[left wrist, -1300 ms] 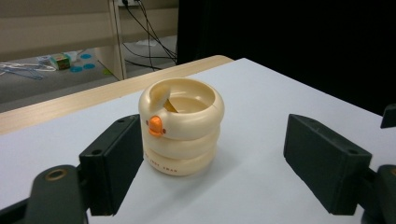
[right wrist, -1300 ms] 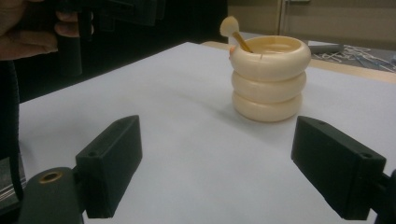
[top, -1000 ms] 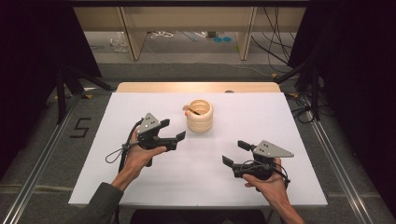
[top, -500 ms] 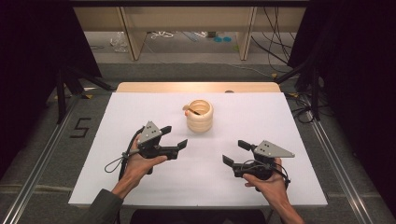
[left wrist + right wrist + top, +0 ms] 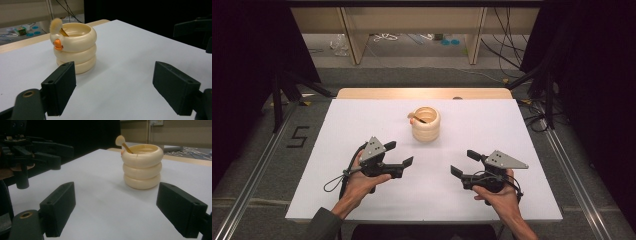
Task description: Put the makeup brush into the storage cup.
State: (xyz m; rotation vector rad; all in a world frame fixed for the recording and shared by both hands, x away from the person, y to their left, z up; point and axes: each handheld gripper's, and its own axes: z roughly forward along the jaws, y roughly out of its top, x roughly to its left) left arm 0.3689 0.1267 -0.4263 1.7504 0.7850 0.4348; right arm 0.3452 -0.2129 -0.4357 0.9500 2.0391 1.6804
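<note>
The cream ringed cup (image 5: 426, 124) stood upright mid-counter (image 5: 512, 200), a small stick (image 5: 418, 119) leaning inside. Both tools, left (image 5: 401, 154) and right (image 5: 464, 163), hovered near it, jaws apart and empty. A careless approach would likely tip the light cup or flick the stick out.

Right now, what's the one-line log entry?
left gripper: open, empty | right gripper: open, empty | cream ringed cup: upright, untouched, stick inside | table

I see a cream duck cup (image 5: 75, 47) made of three fat rings, standing upright near the far middle of the white table (image 5: 337, 130). A small stick with a fluffy tip (image 5: 57, 25) leans inside it.
</note>
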